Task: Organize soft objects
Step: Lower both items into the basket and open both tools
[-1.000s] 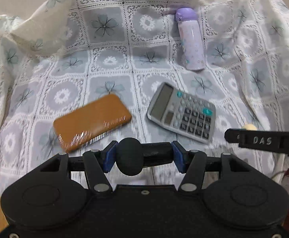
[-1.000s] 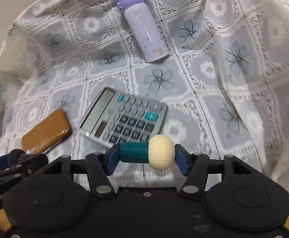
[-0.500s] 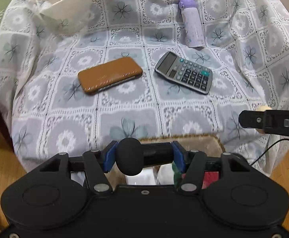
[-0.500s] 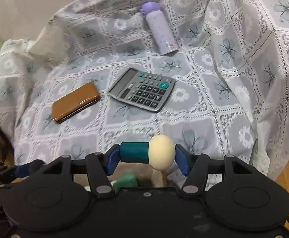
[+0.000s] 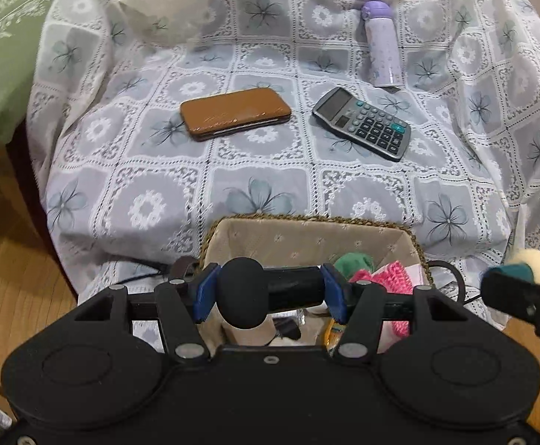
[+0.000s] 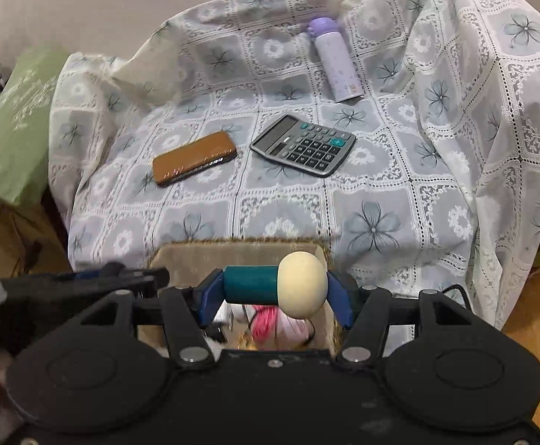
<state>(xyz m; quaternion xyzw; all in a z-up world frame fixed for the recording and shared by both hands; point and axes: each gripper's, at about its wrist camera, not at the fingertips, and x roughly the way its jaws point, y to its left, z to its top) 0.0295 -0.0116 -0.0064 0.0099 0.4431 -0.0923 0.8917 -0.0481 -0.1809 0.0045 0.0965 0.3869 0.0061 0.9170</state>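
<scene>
My left gripper [image 5: 270, 296] is shut on a black peg-shaped toy [image 5: 244, 296] with a round head, held crosswise between the blue pads. It hangs over a fabric-lined woven basket [image 5: 307, 218] that holds a green soft item [image 5: 355, 261] and a pink knitted one [image 5: 392, 276]. My right gripper [image 6: 275, 289] is shut on a toy with a teal shaft and a cream head [image 6: 299, 283], above the same basket [image 6: 232, 256]. Each gripper shows at the edge of the other's view: the right gripper [image 5: 522, 282] and the left gripper [image 6: 121, 274].
Behind the basket a lace flower-pattern cloth [image 5: 270, 185] covers a seat. On it lie a brown phone case [image 5: 234, 113], a grey calculator [image 5: 362, 126] and a lilac bottle [image 5: 381, 42]. A green cushion [image 5: 3, 55] is at the left. Wooden floor [image 5: 10, 278] surrounds the basket.
Both grippers have drawn back from the cloth-covered seat, still gripping their toys. The case, calculator and bottle now look farther off, and the basket has come into view beneath the fingers.
</scene>
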